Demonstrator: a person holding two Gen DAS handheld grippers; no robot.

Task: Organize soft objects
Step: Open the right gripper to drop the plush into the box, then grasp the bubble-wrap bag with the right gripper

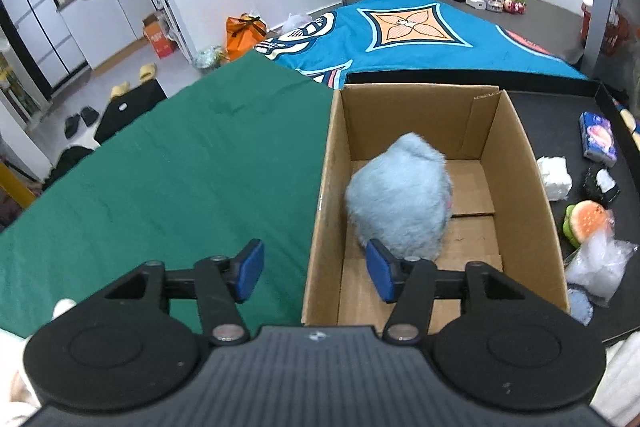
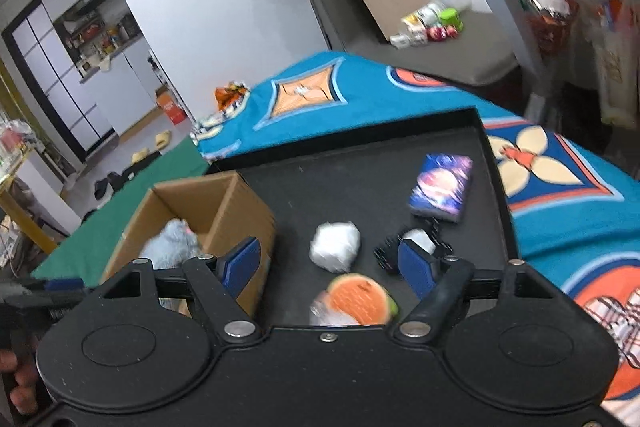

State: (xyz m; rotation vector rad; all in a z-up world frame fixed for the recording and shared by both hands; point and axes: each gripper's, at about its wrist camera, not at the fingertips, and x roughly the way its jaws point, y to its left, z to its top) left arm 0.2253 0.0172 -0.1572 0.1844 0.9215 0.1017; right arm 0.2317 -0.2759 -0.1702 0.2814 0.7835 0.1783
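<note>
Left gripper: I see jaws wide apart, empty.
Right gripper: jaws wide apart, empty.
Blue plush: fluffy, inside cardboard box.

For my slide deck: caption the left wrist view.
Open left gripper above a cardboard box holding a fluffy blue plush, beside a green cloth.

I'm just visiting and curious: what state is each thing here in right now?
Left claw: open, holding nothing.
Right claw: open, holding nothing.
Cardboard box: open-topped.
Blue fluffy toy: inside the box.
Watermelon toy: on the black tray.
White bundle: on the tray.
</note>
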